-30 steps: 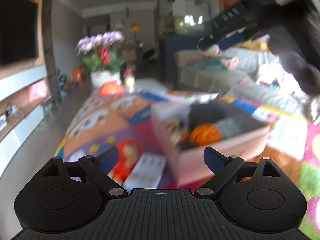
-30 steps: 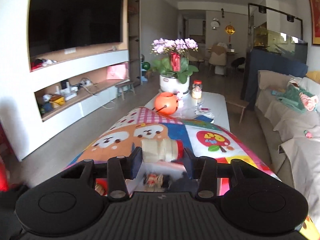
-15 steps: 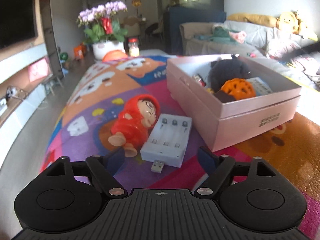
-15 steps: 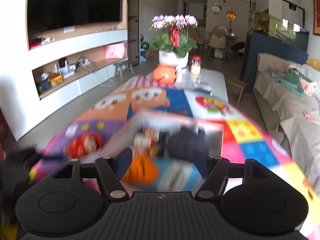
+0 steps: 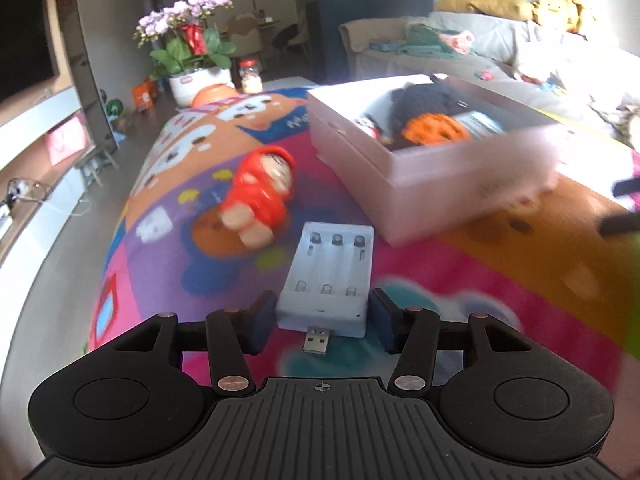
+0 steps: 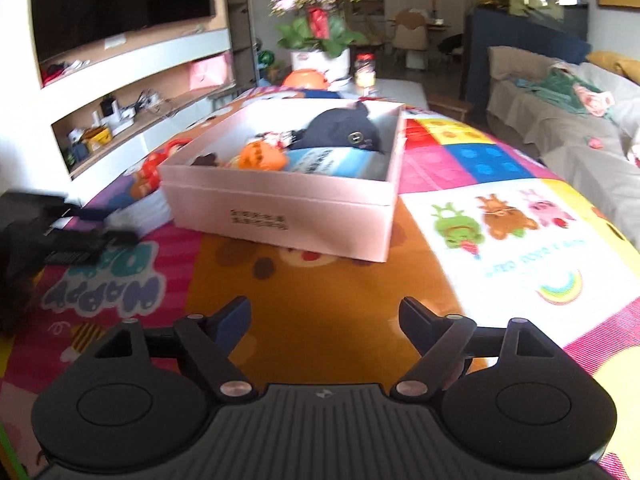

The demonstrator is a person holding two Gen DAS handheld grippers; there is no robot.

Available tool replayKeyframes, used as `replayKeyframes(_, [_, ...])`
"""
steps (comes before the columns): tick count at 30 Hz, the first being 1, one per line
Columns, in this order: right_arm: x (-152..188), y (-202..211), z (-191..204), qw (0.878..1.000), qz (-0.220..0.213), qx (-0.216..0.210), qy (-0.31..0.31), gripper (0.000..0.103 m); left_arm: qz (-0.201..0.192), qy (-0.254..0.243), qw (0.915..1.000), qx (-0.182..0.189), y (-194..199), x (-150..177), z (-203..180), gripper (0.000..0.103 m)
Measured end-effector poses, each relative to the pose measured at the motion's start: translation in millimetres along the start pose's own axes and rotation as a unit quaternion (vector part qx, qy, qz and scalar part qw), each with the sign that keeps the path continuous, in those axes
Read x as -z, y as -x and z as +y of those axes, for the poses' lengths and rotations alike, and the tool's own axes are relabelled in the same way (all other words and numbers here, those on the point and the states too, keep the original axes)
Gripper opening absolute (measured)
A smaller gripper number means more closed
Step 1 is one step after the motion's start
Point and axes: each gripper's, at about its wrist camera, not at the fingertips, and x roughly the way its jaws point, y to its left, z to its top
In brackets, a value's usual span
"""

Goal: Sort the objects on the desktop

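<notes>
The left gripper (image 5: 322, 322) sits low over the patterned play mat (image 5: 500, 276), its two fingers set on either side of the near end of a pale blue battery charger (image 5: 330, 276). The pads (image 5: 262, 320) stand right at the charger's side walls; whether they actually press it or stop just short cannot be told, so the grip itself is unclear. The charger lies flat on the mat, its three empty battery slots running away from the camera and its USB plug (image 5: 317, 341) poking toward the gripper body, between the fingers.

Taking the charger as landmark: just beyond its far left corner lies a red-hooded doll (image 5: 262, 196), on its side, feet toward the camera, apart from the charger by a narrow strip of mat. Just beyond its far right corner stands the pink cardboard box (image 5: 440, 188), lid off, near but not touching the charger. Inside the box are an orange ball (image 5: 434, 130), a dark plush toy (image 5: 428, 98) behind it, and a small figure (image 5: 368, 124) at the left wall. Well beyond, a pot of purple flowers (image 5: 188, 40) stands.

The right gripper (image 6: 322, 326) is spread wide and holds nothing, hovering over an orange patch of the mat (image 6: 320, 280) on the box's (image 6: 280, 216) near side. From this view the charger (image 6: 142, 214) shows only as a blurred pale shape left of the box, with the left gripper's dark body (image 6: 48, 236) beside it.
</notes>
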Motion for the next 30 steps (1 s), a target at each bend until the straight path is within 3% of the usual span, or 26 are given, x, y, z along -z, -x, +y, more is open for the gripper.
replayKeyframes(2, [0.7, 2.7, -4.9, 1.000, -0.008, 0.002, -0.010, 0.084, 0.000, -0.012, 0.9998, 0.018, 14.7, 8.4, -14.1, 0.055])
replayKeyframes(7, [2.1, 5.7, -12.7, 0.999, -0.023, 0.000, -0.026, 0.086, -0.006, -0.055, 0.9923, 0.111, 29.3, 10.0, -65.2, 0.055])
replayKeyframes(12, [1.5, 10.5, -20.3, 0.998, -0.039, 0.015, -0.040, 0.089, -0.044, -0.125, 0.9844, 0.116, 17.5, -2.5, -108.9, 0.057])
replayKeyframes(14, [2.8, 13.2, -23.6, 0.998, -0.044, 0.025, -0.038, 0.092, -0.054, -0.119, 0.9857, 0.106, 14.8, -10.7, -106.8, 0.060])
replayKeyframes(16, [5.2, 16.1, -27.0, 0.998, -0.048, 0.033, -0.036, 0.094, -0.073, -0.088, 0.9886, 0.098, 19.5, -18.3, -90.5, 0.080])
replayKeyframes(18, [8.9, 16.8, -30.0, 0.997, -0.050, 0.036, -0.036, 0.096, -0.097, -0.044, 0.9911, 0.079, 27.9, -22.8, -66.7, 0.085])
replayKeyframes(20, [12.3, 14.1, -32.0, 0.998, -0.045, 0.036, -0.039, 0.096, -0.109, 0.005, 0.9933, 0.040, 31.5, -27.6, -40.1, 0.088])
replayKeyframes(22, [14.0, 8.0, -33.0, 0.998, -0.036, 0.028, -0.041, 0.097, -0.103, 0.044, 0.9934, -0.024, 23.5, -34.0, -16.7, 0.094])
replayKeyframes(24, [15.6, 1.4, -30.9, 0.999, -0.029, 0.023, -0.040, 0.097, -0.084, 0.052, 0.9921, -0.078, 3.4, -41.6, 1.4, 0.093])
replayKeyframes(27, [16.8, -2.2, -25.8, 0.999, -0.025, 0.021, -0.030, 0.097, -0.054, 0.032, 0.9927, -0.103, -33.6, -55.2, 13.1, 0.089])
replayKeyframes(29, [18.2, -0.4, -24.3, 0.999, -0.029, 0.022, -0.025, 0.098, -0.033, 0.023, 0.9930, -0.111, -59.8, -60.8, 18.1, 0.081])
replayKeyframes(30, [18.6, -0.2, -24.0, 0.999, -0.030, 0.023, -0.025, 0.099, -0.026, 0.020, 0.9932, -0.112, -68.7, -61.8, 18.4, 0.072])
